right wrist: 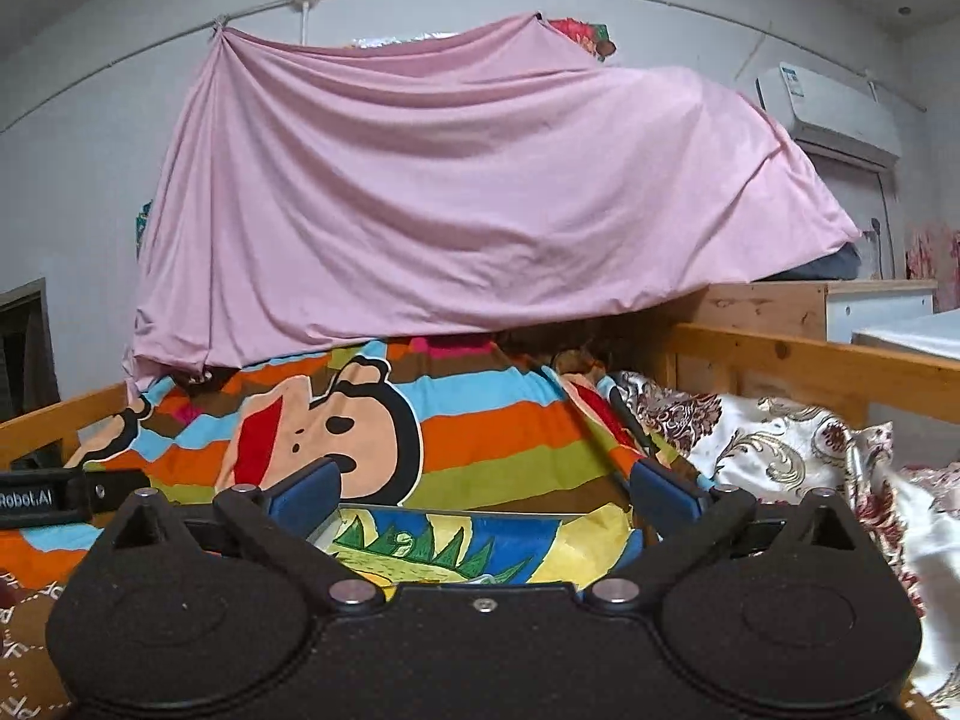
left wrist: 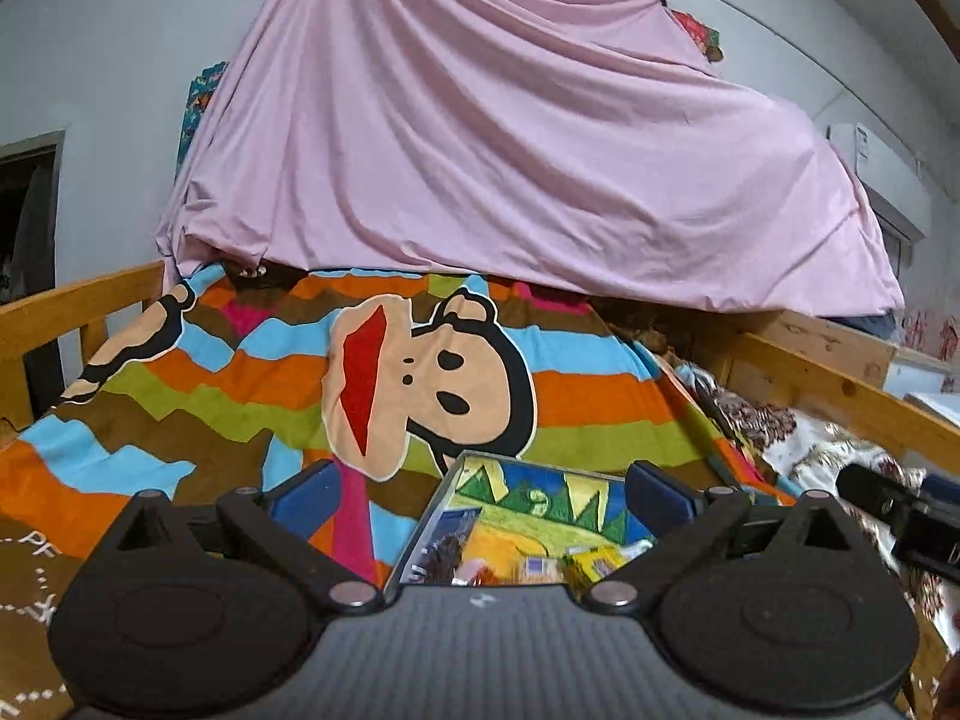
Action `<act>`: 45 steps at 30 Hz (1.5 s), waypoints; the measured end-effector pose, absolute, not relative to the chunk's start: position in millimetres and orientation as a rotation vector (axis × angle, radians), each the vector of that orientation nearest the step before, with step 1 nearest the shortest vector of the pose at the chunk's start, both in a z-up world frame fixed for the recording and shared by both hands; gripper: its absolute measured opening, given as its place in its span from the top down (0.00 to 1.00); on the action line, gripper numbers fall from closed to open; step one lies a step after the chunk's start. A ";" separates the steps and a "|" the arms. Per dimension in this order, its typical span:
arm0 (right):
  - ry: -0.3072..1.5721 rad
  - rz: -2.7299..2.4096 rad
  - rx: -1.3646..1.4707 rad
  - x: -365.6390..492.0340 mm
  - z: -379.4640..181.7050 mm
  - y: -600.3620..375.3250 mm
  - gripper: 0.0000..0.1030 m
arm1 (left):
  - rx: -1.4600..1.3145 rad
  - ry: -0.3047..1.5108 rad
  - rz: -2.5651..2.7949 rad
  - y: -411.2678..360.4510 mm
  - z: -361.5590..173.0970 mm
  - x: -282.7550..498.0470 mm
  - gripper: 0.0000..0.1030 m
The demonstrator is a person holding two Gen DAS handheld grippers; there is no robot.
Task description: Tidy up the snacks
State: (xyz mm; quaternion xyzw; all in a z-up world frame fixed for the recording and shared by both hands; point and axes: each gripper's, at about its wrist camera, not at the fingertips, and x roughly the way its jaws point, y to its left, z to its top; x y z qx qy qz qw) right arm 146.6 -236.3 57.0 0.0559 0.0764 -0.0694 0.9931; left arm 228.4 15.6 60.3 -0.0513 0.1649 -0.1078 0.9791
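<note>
Left gripper [left wrist: 477, 495] fingers spread wide, nothing pinched. Right gripper [right wrist: 486, 489] same deal, fingers apart, empty. Snack box [left wrist: 528, 516], colourful cartoon print, sits on bed just ahead of both, loose snacks inside but blurry. Under it, striped monkey blanket [left wrist: 420, 384]. Floral bedding [right wrist: 774, 438] off to right by wooden rail [right wrist: 810, 360]. Pink sheet [left wrist: 480, 150] draped way back.
</note>
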 end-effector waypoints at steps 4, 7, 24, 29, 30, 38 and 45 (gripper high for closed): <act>0.146 -0.132 0.122 125.2 62.5 -240.2 0.01 | -0.063 0.333 -0.210 17.4 61.5 207.1 0.00; 0.146 -0.127 0.118 109.7 64.5 -240.5 0.01 | -0.048 0.333 -0.202 21.8 58.2 190.3 0.00; 0.214 -0.075 0.066 40.8 48.9 -219.6 0.01 | -0.026 0.400 -0.178 27.7 40.3 114.6 0.00; 0.229 -0.070 0.066 25.8 45.8 -217.4 0.01 | -0.031 0.412 -0.150 31.7 38.6 96.7 0.00; 0.228 -0.069 0.067 23.9 45.9 -217.0 0.01 | -0.032 0.416 -0.146 32.3 37.9 93.3 0.00; 0.249 -0.050 0.064 3.7 40.5 -213.2 0.01 | -0.019 0.440 -0.133 33.3 30.0 72.1 0.00; 0.287 -0.059 0.068 -5.5 36.7 -211.0 0.01 | -0.007 0.457 -0.138 33.5 21.4 61.6 0.00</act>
